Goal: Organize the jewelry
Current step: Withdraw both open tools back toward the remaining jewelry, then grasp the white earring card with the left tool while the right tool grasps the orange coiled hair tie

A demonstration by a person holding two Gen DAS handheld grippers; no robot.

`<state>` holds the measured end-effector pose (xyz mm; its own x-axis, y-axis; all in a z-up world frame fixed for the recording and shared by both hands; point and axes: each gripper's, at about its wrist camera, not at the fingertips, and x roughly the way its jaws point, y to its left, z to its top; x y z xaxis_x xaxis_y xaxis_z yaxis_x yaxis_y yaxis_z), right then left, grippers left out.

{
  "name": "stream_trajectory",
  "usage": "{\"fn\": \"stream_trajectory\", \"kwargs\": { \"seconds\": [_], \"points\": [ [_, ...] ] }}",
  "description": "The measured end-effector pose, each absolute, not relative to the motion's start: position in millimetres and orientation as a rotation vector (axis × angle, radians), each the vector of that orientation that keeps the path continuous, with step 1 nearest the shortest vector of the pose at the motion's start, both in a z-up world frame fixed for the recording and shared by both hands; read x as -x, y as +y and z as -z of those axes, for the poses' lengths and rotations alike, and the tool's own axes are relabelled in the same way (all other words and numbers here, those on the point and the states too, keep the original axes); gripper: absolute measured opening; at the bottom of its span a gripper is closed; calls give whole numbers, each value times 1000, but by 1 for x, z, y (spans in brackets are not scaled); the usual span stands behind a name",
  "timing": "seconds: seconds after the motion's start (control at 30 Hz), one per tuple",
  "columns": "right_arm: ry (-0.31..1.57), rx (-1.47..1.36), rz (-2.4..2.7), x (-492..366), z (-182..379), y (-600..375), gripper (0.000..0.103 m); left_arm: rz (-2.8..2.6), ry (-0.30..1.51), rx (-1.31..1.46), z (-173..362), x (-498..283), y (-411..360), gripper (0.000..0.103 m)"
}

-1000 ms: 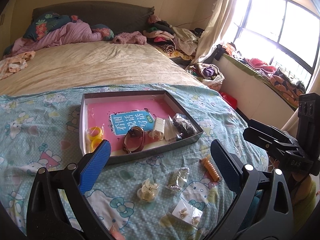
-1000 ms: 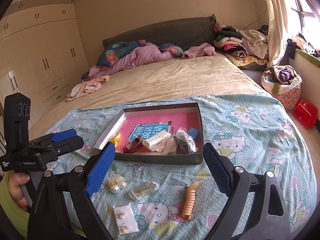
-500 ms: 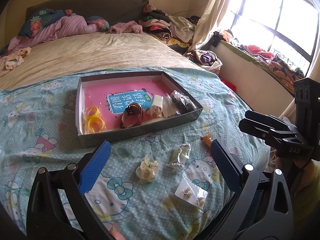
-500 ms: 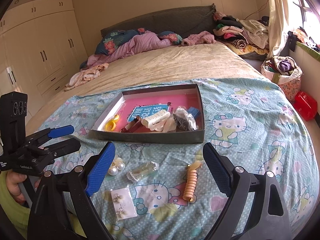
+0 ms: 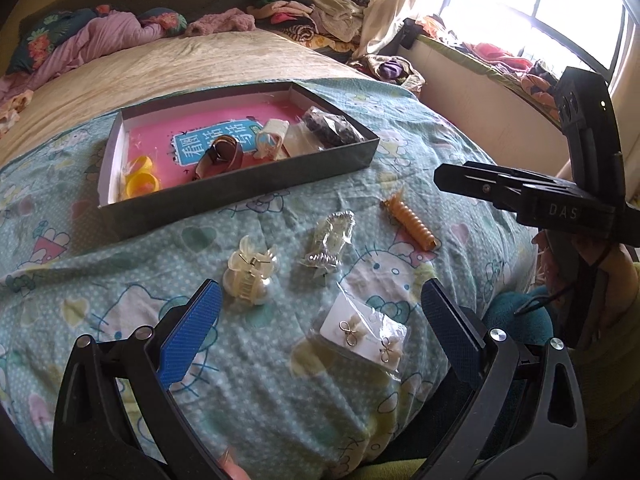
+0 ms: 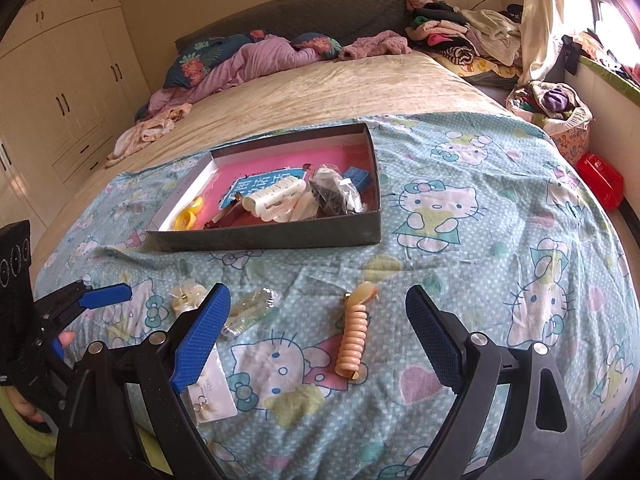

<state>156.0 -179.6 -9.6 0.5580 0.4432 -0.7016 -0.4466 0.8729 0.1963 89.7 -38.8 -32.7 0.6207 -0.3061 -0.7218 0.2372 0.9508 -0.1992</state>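
Note:
A shallow grey box (image 5: 240, 190) (image 6: 280, 238) with a pink floor lies on the blue cartoon bedspread; it holds yellow rings (image 5: 140, 184), a brown bracelet (image 5: 220, 154), a white clip (image 6: 274, 196) and a dark bagged item (image 5: 332, 126). In front of it lie a pearl claw clip (image 5: 250, 270), a bagged silver piece (image 5: 330, 240), an orange spiral tie (image 5: 412, 220) (image 6: 354, 334) and an earring card (image 5: 366, 334). My left gripper (image 5: 320, 320) hangs open above the earring card. My right gripper (image 6: 318, 332) hangs open above the spiral tie. Neither touches anything.
The bedspread (image 6: 480, 240) covers the bed's near end. Pillows and crumpled clothes (image 6: 260, 60) lie at the headboard. A clothes pile (image 6: 460, 36), a basket (image 6: 560, 112) and a red box (image 6: 602, 180) stand by the window side. A wardrobe (image 6: 60, 80) lines the left wall.
Both grippers have sunk towards the bedspread and tilted downwards, so the loose pieces now sit between their fingers in view. Both stay open. Nothing on the bed has moved.

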Motion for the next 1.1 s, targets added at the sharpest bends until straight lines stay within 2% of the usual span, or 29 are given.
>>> {"fn": "stream_trajectory", "kwargs": {
  "seconds": [0.77,0.87,1.03,1.1],
  "points": [
    [972,62,-505,-170,53,-166,88,459,935,-59,78,-90,-78,93],
    [1014,70,-489,-177,66,-164,75,464,936,-69,81,-92,-80,93],
    [1051,46,-476,-184,76,-167,65,463,928,-102,87,-96,-86,93],
    [1059,39,-468,-187,78,-170,56,463,925,-110,89,-97,-88,93]
  ]
}}
